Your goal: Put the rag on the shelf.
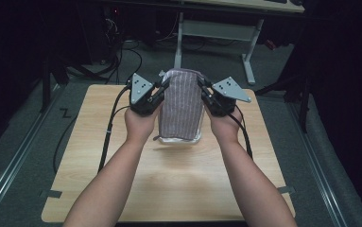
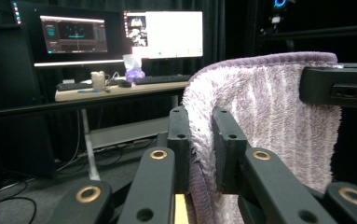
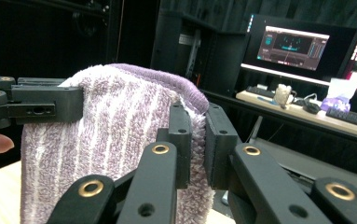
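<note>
Two grippers held one towel (image 1: 182, 104) between them, and you kept it lifted above the far half of the tabletop (image 1: 178, 184). Your left gripper (image 2: 199, 140) had its jaws nearly closed, with the left edge of the towel pinched in the narrow gap between them; in the left gripper view the purple pile bulged out on both sides of the jaws. Your right gripper (image 3: 197, 140) did the same on the other edge, its jaws pressed on the thick hem near the top corner. In each gripper view the other gripper's jaw was also seen, clamped on the opposite edge.

From the high view, the towel hung folded over at its top and stretched flat between the two grippers, striped in purple and white. Its lower end reached down close to the tabletop, near the middle; I cannot tell if it touched the wood. Your left hand (image 1: 141, 124) and right hand (image 1: 225, 125) were just beside the towel, one on each side.

Behind the table stood a desk (image 2: 120, 89) with lit monitors (image 2: 164, 35) and a keyboard (image 2: 160, 79).
</note>
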Action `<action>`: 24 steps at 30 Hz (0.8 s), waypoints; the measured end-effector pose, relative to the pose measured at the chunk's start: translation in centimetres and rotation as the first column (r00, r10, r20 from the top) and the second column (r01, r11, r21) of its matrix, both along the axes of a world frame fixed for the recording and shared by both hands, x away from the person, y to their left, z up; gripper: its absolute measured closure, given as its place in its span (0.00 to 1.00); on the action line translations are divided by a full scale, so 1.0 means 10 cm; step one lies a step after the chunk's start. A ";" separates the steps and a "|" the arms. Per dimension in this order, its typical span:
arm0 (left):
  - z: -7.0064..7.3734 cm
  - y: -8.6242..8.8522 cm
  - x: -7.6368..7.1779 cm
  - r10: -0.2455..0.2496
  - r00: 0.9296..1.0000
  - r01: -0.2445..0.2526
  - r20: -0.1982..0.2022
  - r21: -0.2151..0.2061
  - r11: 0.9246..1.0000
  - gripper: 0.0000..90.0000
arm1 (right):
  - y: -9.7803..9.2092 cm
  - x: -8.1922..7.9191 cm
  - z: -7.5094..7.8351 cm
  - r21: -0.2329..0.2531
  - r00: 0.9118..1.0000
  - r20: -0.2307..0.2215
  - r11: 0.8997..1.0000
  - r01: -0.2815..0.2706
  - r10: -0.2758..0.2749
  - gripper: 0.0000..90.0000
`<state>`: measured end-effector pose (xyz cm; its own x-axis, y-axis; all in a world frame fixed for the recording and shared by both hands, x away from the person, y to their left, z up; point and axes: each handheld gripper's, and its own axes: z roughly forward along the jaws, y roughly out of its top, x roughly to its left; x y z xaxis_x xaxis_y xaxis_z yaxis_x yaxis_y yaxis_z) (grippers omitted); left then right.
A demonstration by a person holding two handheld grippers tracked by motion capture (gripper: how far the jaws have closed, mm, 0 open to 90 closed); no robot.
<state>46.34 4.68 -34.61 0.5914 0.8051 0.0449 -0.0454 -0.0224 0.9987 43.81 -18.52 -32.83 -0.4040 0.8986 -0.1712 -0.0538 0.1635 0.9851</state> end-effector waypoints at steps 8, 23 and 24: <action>-0.01 -0.06 0.27 0.008 0.998 -0.007 -0.062 0.014 1.000 0.88 | -0.05 0.28 -0.02 -0.020 0.999 -0.041 1.000 0.012 -0.013 0.93; -0.29 -0.10 0.70 0.029 0.958 0.000 -0.285 0.100 0.995 0.85 | -0.06 0.83 -0.31 -0.125 0.970 -0.235 0.992 0.035 -0.064 0.92; -0.31 -0.10 0.71 0.032 0.956 -0.003 -0.293 0.098 0.995 0.85 | -0.06 0.85 -0.33 -0.121 0.965 -0.254 0.992 0.030 -0.060 0.91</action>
